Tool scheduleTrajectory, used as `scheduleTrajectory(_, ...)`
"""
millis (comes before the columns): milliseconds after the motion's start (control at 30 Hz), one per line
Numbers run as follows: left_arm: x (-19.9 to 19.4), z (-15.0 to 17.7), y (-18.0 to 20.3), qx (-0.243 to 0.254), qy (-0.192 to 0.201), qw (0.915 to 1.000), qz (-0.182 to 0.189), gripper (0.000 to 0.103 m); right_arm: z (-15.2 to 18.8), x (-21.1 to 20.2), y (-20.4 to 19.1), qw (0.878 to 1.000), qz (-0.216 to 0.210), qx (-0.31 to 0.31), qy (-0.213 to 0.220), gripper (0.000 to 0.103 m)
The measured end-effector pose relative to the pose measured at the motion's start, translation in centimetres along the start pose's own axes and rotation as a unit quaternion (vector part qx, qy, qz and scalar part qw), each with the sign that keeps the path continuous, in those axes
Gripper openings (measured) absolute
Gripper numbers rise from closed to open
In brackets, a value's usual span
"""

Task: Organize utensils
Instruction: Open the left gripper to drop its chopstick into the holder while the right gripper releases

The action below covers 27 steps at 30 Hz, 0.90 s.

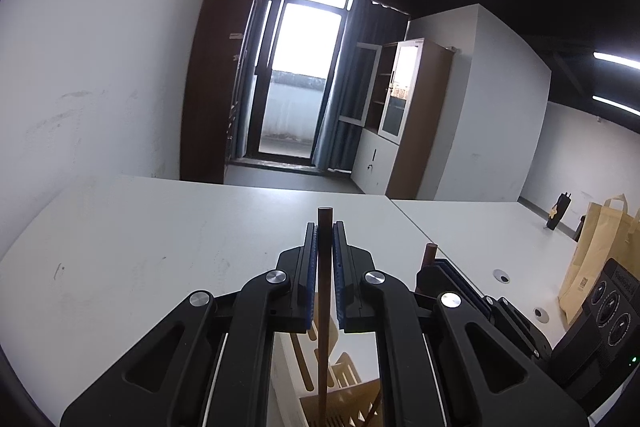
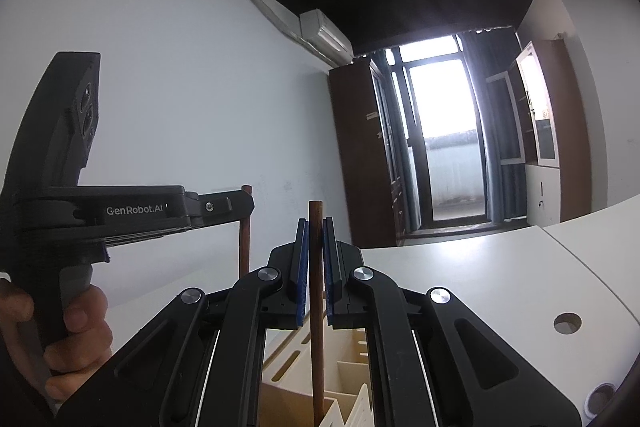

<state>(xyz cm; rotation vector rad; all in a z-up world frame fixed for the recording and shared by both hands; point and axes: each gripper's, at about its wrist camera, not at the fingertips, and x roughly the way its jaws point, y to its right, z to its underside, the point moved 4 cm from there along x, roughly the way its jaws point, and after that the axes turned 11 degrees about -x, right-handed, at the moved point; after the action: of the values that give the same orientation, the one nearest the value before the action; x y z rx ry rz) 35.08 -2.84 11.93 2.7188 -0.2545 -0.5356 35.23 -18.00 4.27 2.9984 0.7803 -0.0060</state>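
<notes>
My left gripper [image 1: 325,231] is shut on a dark brown wooden stick [image 1: 323,307], held upright, its lower end going down into a beige wooden utensil holder [image 1: 344,395] below the fingers. My right gripper [image 2: 316,227] is shut on a second brown stick [image 2: 317,327], also upright, with its lower end inside a compartment of the cream holder [image 2: 352,371]. In the left wrist view the right gripper [image 1: 444,269] shows close at the right with its stick top [image 1: 429,255]. In the right wrist view the left gripper [image 2: 224,205] shows at the left with its stick [image 2: 245,239].
The white table [image 1: 160,247] has cable holes [image 1: 501,275] on its right half. A brown paper bag [image 1: 596,259] stands at the far right. A white wall is at the left. A glass door and cabinets are behind the table.
</notes>
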Motion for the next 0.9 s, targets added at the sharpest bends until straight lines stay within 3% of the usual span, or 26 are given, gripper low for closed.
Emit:
scheduleTrajectory(200,-0.4,0.4,-0.5,-0.012,-0.024,0.9996,-0.003,0.008,-0.4,-0.1,-0.3,1.0,-0.007,0.002,-0.024,0.009)
scheduleTrajectory(233,-0.6,0.4,-0.5,-0.012,-0.028,0.9995,-0.004,0.011,-0.6,-0.3,-0.3,1.0,-0.009,0.006,-0.027,0.013)
scheduleTrajectory(267,-0.9,0.4,-0.6,-0.012,-0.03,0.9995,-0.005,0.02,-0.8,-0.5,-0.2,1.0,-0.008,0.009,-0.028,0.02)
scheduleTrajectory(300,-1.5,0.2,-0.6,-0.012,-0.027,0.9995,-0.01,0.035,-1.1,-0.9,-0.2,1.0,-0.009,0.014,-0.024,0.038)
scheduleTrajectory(333,-2.2,-0.1,-0.6,-0.011,-0.021,0.9996,-0.013,0.043,-1.6,-1.6,-0.2,1.0,-0.013,0.019,-0.018,0.046)
scheduleTrajectory(400,-4.0,-0.7,-0.7,-0.012,-0.006,0.9997,-0.018,0.07,-2.2,-2.8,-0.3,1.0,-0.005,0.022,-0.01,0.053)
scheduleTrajectory(433,-5.2,-1.1,-0.7,-0.013,0.0,0.9998,-0.015,0.074,-2.8,-3.6,-0.2,1.0,0.0,0.023,-0.006,0.06)
scheduleTrajectory(500,-7.4,-1.5,-1.0,-0.016,0.011,0.9996,-0.022,0.094,-3.4,-5.3,-0.3,1.0,0.004,0.03,0.003,0.074)
scheduleTrajectory(667,-12.1,-0.7,-1.6,-0.021,0.009,0.9987,-0.045,0.097,-4.6,-9.3,-0.8,0.999,0.02,0.043,-0.001,0.087)
scheduleTrajectory(733,-13.2,0.5,-1.9,-0.012,-0.008,0.9981,-0.059,0.097,-4.6,-10.5,-1.3,0.999,0.02,0.048,-0.008,0.092)
scheduleTrajectory(900,-14.9,4.7,-3.3,-0.006,-0.063,0.9945,-0.084,0.097,-2.9,-12.5,-3.1,0.998,0.01,0.035,-0.051,0.093)
